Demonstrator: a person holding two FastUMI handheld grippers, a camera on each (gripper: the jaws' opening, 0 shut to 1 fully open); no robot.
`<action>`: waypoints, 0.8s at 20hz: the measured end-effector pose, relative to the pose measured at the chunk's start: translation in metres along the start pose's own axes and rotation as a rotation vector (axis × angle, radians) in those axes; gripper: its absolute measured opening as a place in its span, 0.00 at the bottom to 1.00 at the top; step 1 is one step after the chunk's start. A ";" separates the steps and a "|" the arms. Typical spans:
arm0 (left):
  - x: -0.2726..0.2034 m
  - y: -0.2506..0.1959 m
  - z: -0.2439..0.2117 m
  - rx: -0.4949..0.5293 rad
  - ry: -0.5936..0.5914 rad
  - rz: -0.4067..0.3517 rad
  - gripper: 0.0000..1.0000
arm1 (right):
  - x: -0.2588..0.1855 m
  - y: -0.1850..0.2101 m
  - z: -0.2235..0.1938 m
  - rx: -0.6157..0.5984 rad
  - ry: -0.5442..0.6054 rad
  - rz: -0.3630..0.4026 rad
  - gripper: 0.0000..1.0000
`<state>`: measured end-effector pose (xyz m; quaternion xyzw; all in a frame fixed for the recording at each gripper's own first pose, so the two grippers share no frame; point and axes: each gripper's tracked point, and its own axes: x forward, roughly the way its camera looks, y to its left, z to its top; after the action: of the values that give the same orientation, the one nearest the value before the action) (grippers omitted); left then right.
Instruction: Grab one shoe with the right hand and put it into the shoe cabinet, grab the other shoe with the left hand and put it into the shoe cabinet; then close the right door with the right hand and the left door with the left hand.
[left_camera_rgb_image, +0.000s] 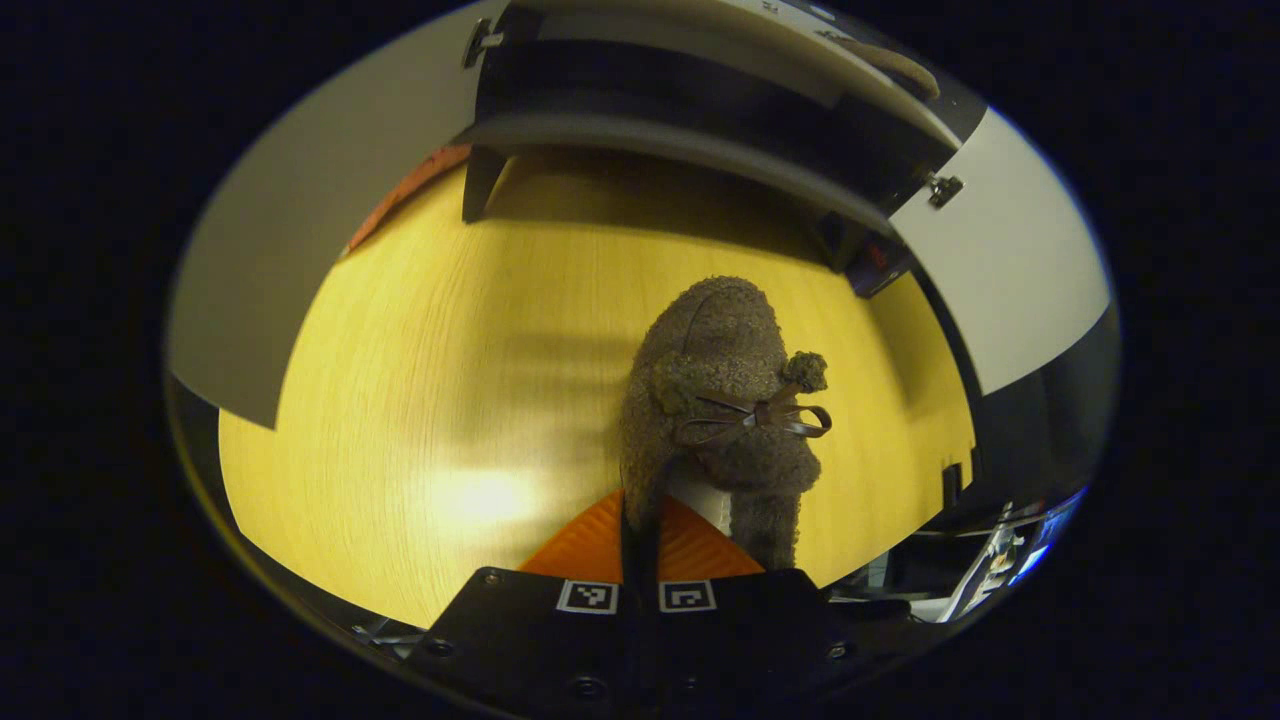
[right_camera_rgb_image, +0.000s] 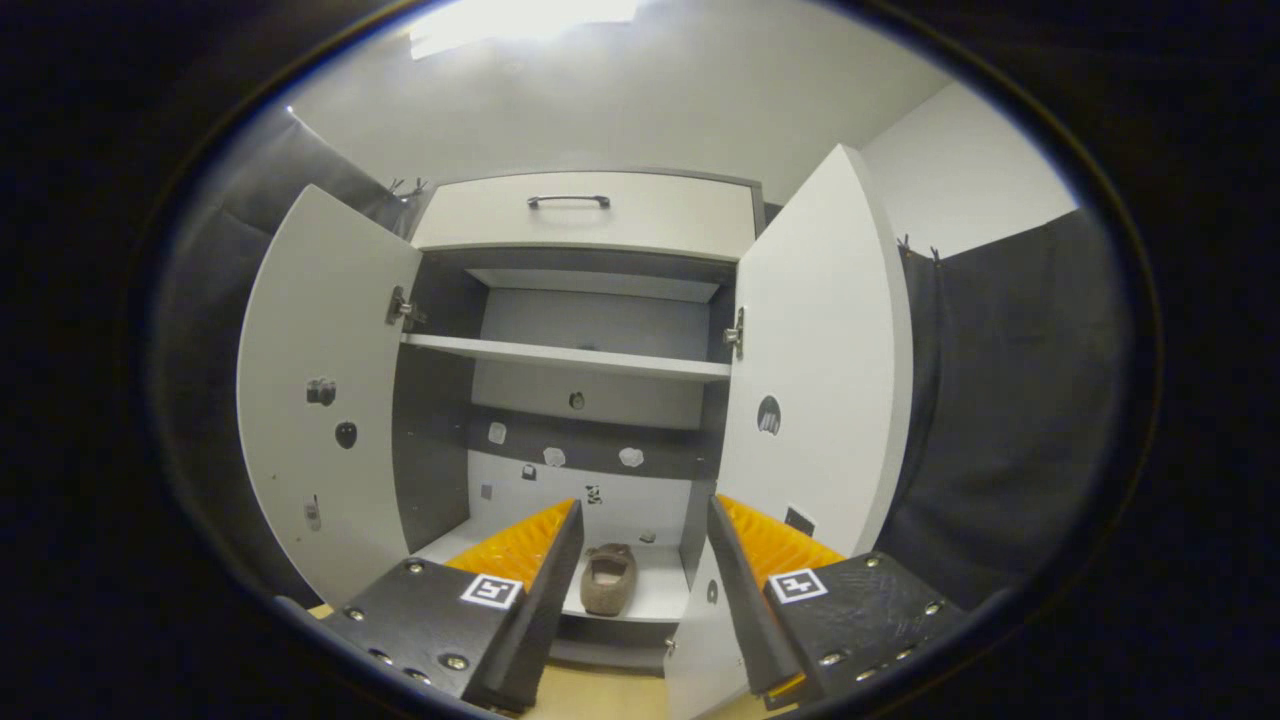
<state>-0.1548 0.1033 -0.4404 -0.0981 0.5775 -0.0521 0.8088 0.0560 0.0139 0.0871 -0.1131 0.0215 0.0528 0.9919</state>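
We have a fuzzy brown slipper with a thin brown ribbon bow (left_camera_rgb_image: 725, 400) pinched at its heel rim in the left claw (left_camera_rgb_image: 640, 530), whose fingers are drawn narrow onto the fabric; the toe points away from us above the yellow wood-grain floor (left_camera_rgb_image: 420, 400). Its mate, a matching brown fuzzy slipper (right_camera_rgb_image: 607, 580), already sits on the lowest white shelf (right_camera_rgb_image: 660, 598) of the grey-and-white shoe cabinet (right_camera_rgb_image: 590, 350), heel opening toward us, roughly mid-shelf.

We judge the right hand's shoe delivered and the left hand's shoe picked up but not yet carried in; both doors remain to be shut. The right claw (right_camera_rgb_image: 645, 560) stands wide with nothing between its fingers, facing the cabinet mouth.

For room: the white left door (right_camera_rgb_image: 320, 400) and white right door (right_camera_rgb_image: 815, 400) both stand swung out, leaving the whole opening free. In the left gripper view the cabinet's lower edge (left_camera_rgb_image: 660, 150) lies ahead across bare floor, with a door panel on each flank, so we see an open lane between them. The bottom shelf has spare space on either side of the placed slipper. The right door's near edge hangs close beside the right claw's outer finger, so that hand is already near its door, and the middle shelf (right_camera_rgb_image: 565, 355) above limits how high the second slipper can enter.
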 end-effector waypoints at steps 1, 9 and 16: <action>-0.008 0.003 0.012 0.008 -0.037 -0.008 0.01 | -0.001 -0.001 -0.001 0.002 -0.002 0.000 0.75; -0.020 0.014 0.019 0.025 -0.288 -0.084 0.01 | -0.005 -0.008 0.000 0.032 -0.009 -0.003 0.72; -0.018 0.016 0.016 0.029 -0.466 -0.116 0.01 | -0.010 -0.021 0.003 0.047 -0.029 -0.018 0.72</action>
<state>-0.1464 0.1241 -0.4221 -0.1289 0.3677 -0.0828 0.9172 0.0484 -0.0067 0.0953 -0.0893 0.0076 0.0447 0.9950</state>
